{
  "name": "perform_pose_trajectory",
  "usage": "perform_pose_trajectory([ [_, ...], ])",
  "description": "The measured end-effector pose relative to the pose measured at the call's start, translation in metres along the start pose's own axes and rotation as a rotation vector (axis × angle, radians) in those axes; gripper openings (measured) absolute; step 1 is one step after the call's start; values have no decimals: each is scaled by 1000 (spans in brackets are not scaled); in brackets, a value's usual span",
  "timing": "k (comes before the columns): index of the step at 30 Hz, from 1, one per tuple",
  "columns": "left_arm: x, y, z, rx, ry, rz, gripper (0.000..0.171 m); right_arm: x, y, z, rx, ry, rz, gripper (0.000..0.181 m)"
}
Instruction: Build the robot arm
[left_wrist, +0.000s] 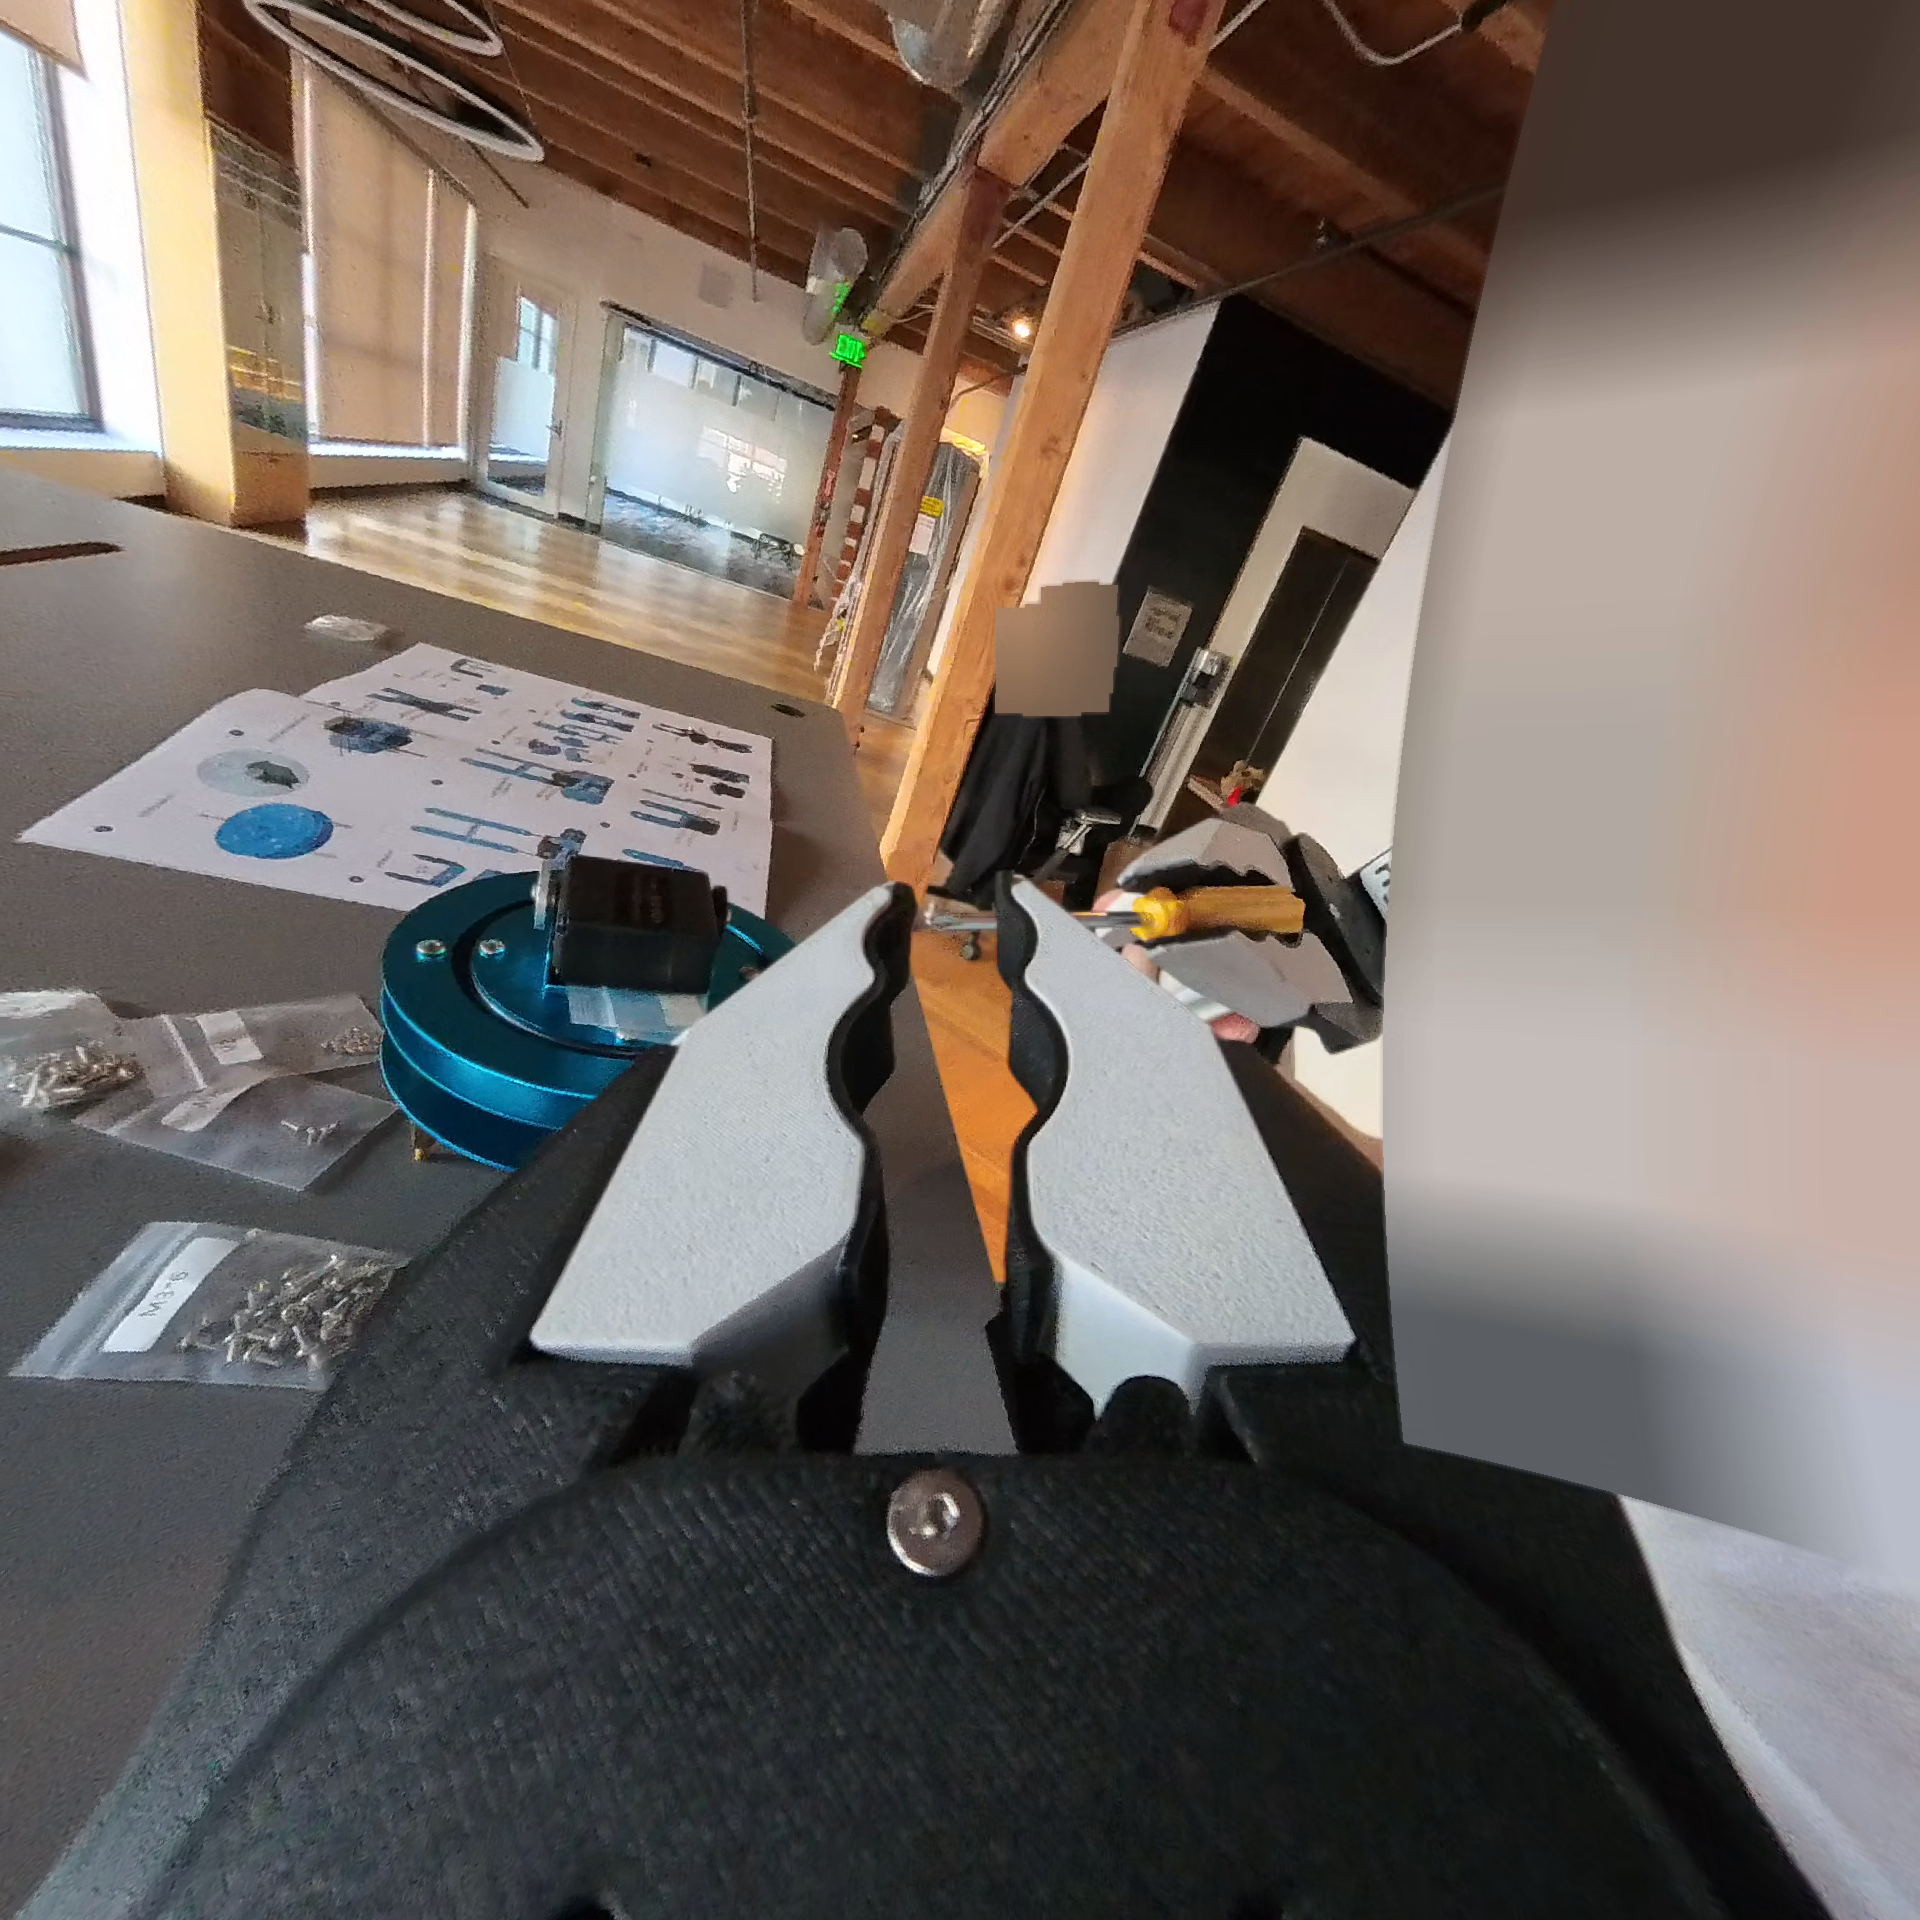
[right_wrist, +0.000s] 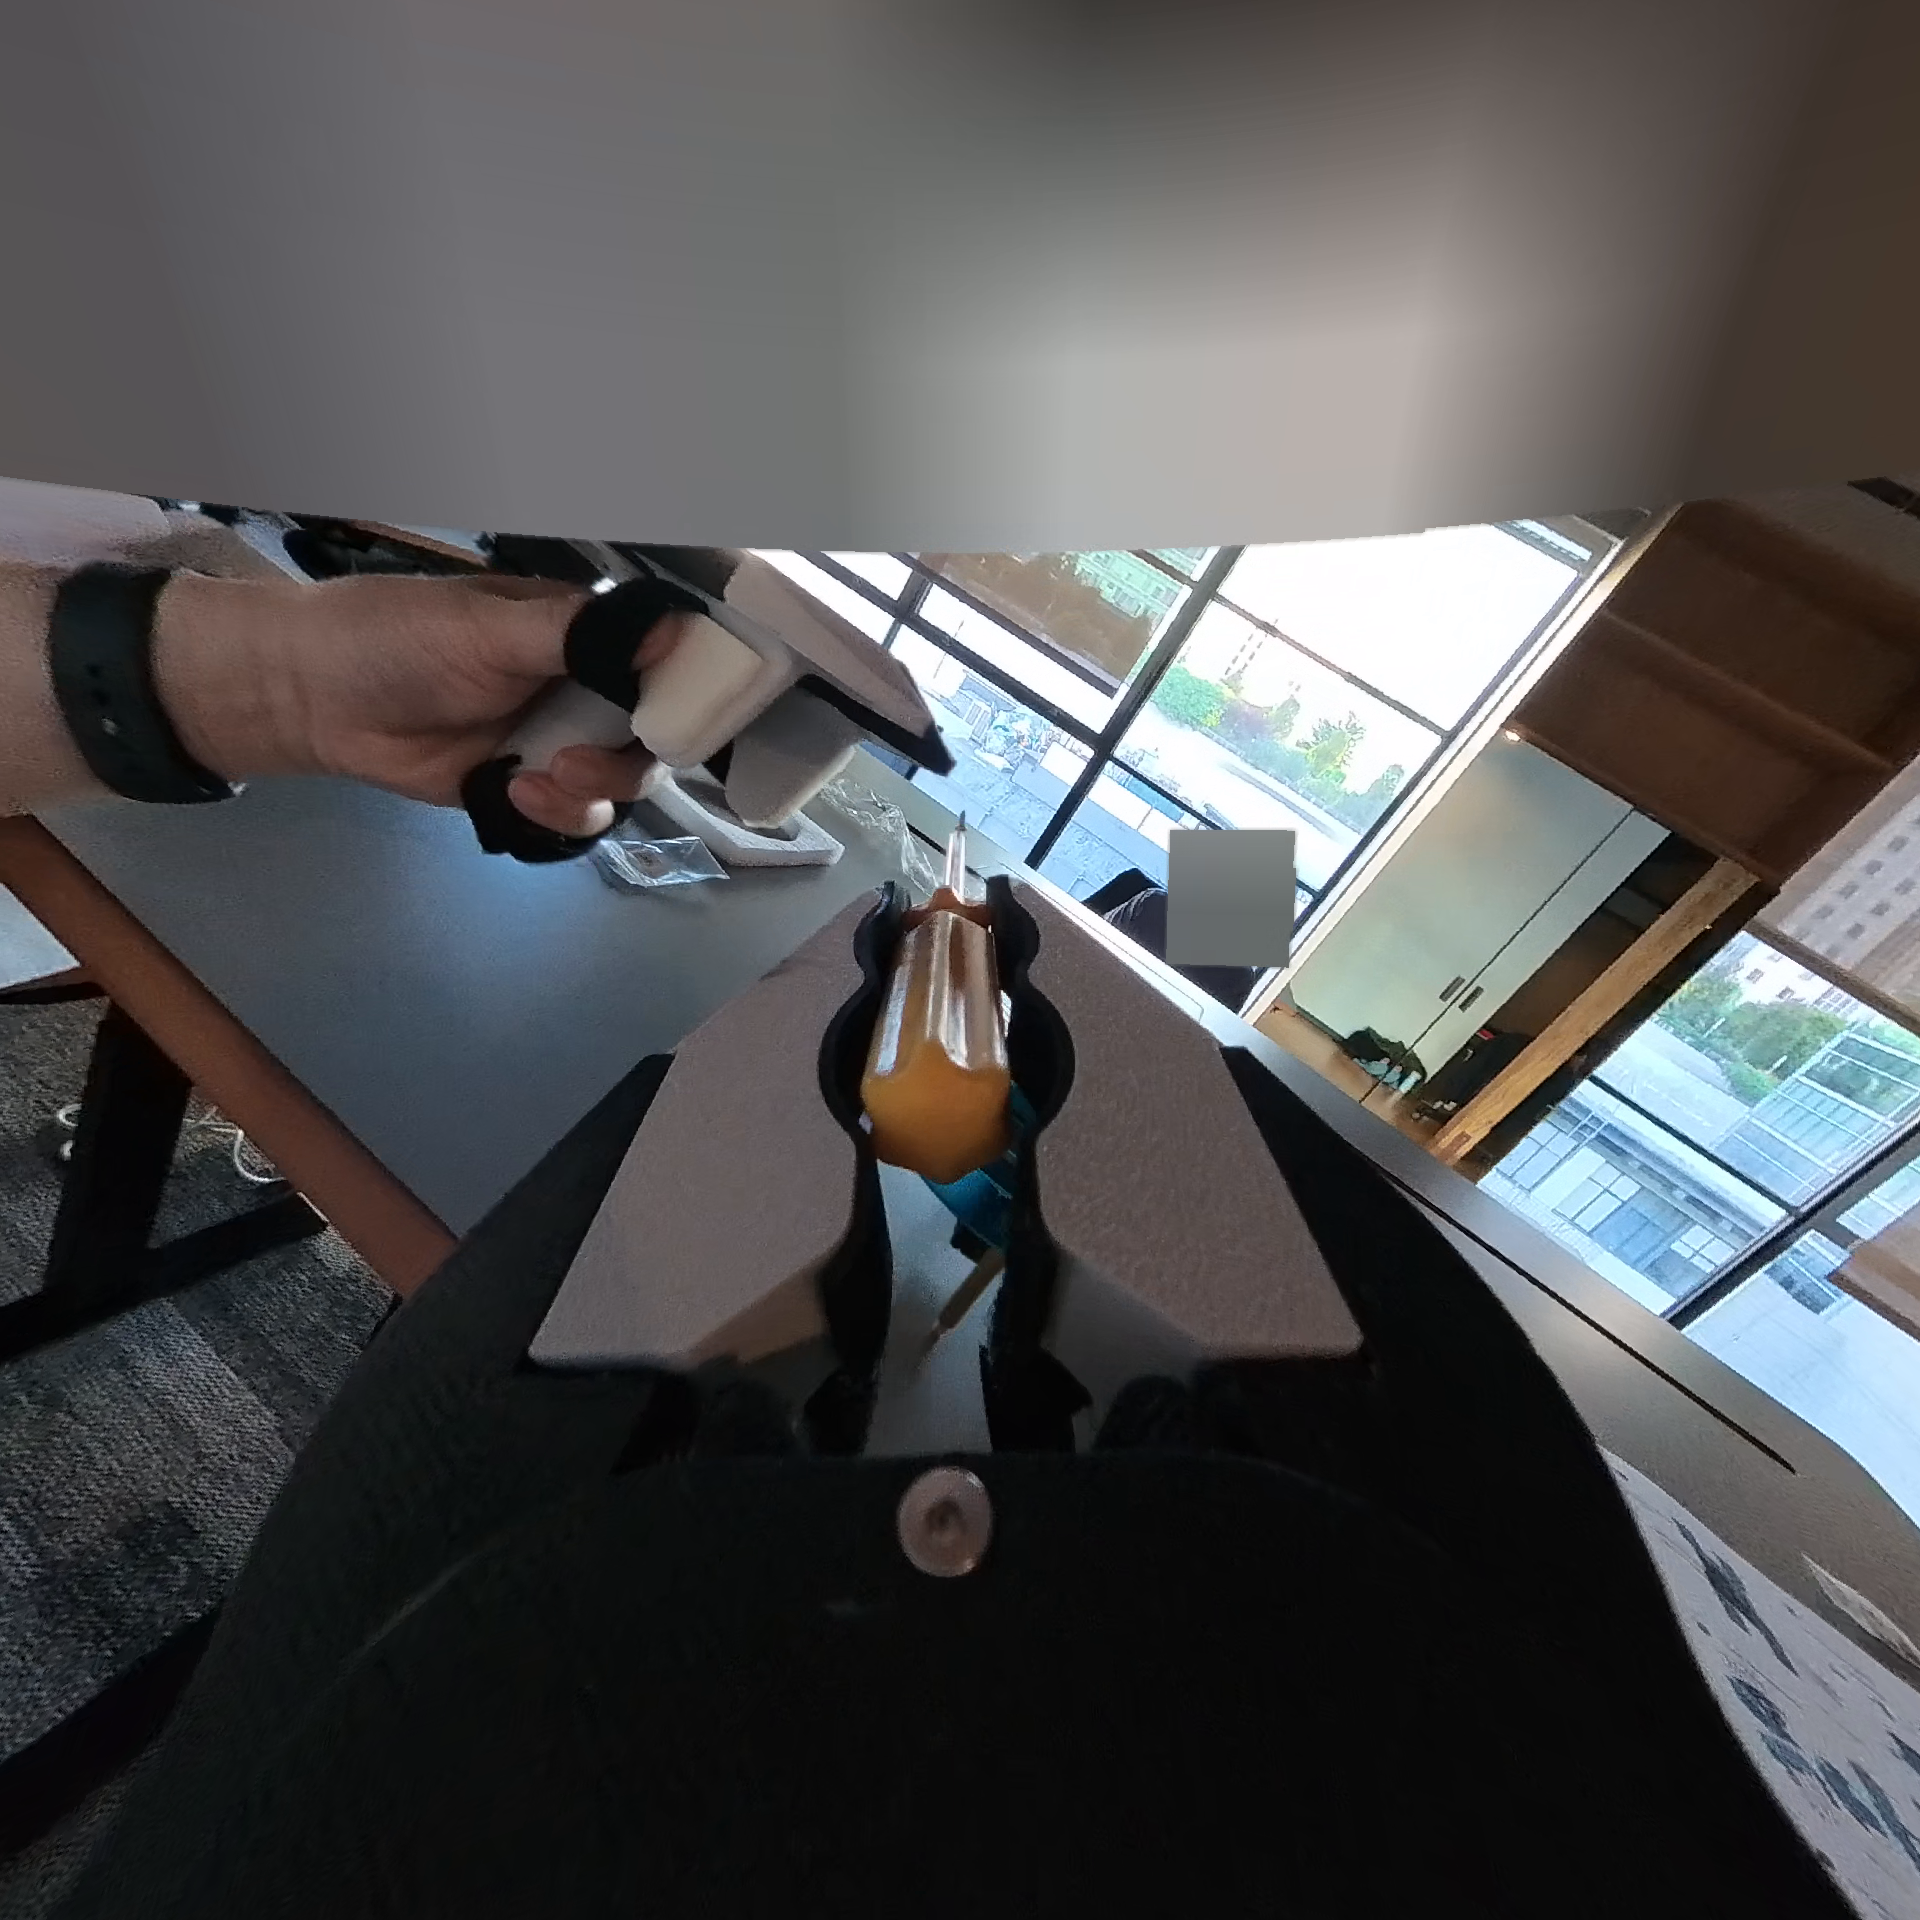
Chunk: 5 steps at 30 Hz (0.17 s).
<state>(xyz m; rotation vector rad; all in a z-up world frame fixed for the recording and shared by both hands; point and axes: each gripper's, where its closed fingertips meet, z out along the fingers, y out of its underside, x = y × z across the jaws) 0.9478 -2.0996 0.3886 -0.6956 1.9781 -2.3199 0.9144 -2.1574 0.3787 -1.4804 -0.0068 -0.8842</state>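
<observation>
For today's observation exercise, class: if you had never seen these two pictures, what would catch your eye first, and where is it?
Most striking is the amber-handled screwdriver, clamped lengthwise in the right claw with its metal tip pointing forward. Next comes the round blue metal disc stack carrying a small black box-shaped motor, standing on the dark grey table left of the open, empty left claw. Clear bags of small screws lie nearby.
</observation>
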Motion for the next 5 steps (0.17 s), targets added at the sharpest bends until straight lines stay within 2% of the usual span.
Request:
perform_pose_trajectory([
  [5, 2, 0, 0, 8, 15, 43, 7, -4, -6, 1, 15, -6, -1, 14],
])
